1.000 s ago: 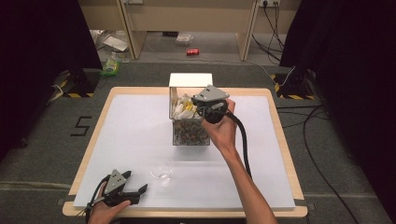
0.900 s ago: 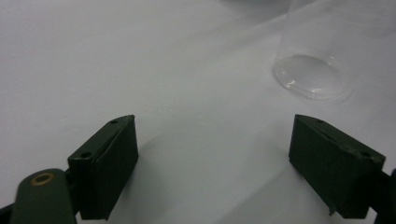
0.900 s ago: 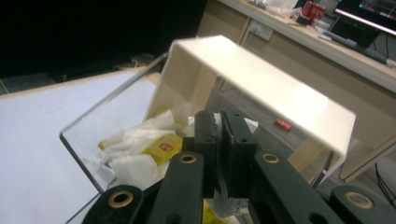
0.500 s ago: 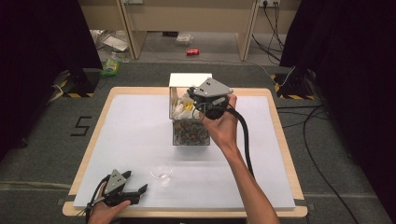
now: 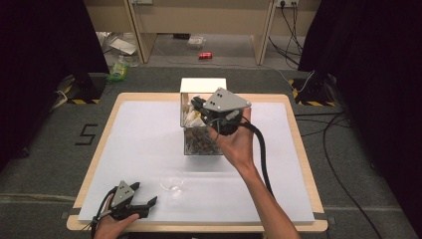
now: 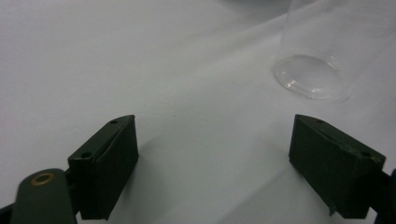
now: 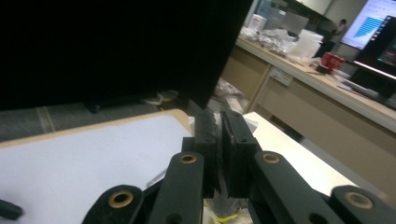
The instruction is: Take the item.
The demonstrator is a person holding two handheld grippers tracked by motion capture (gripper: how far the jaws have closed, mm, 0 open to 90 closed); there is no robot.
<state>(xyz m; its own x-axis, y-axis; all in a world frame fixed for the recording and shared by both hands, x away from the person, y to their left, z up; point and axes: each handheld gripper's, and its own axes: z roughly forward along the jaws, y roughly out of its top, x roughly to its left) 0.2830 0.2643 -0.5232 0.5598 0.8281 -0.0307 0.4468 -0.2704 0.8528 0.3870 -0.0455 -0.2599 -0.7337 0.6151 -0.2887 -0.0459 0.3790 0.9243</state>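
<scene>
A clear box (image 5: 201,142) with a raised white lid (image 5: 202,84) stands mid-table. Its near part holds dark bits, its far part white and yellow packets. A hand holds my right gripper (image 5: 196,103) over the far part. Its jaws are pressed together in the right gripper view (image 7: 220,140), with something thin and dark pinched in the slit; I cannot tell what it is. My left gripper (image 5: 151,202) rests at the table's near left edge, open (image 6: 215,158) and empty. A clear cup (image 5: 172,180) stands just beyond it, and the left gripper view shows its base (image 6: 312,77) ahead on the right.
White sheet covers the wooden table (image 5: 298,149). The right gripper's cable (image 5: 263,159) trails along the forearm. Beyond the far edge lie floor clutter, a red can (image 5: 205,55) and cables (image 5: 298,30).
The right gripper has shifted and tilted slightly above the box. The left gripper and the cup have not moved.
</scene>
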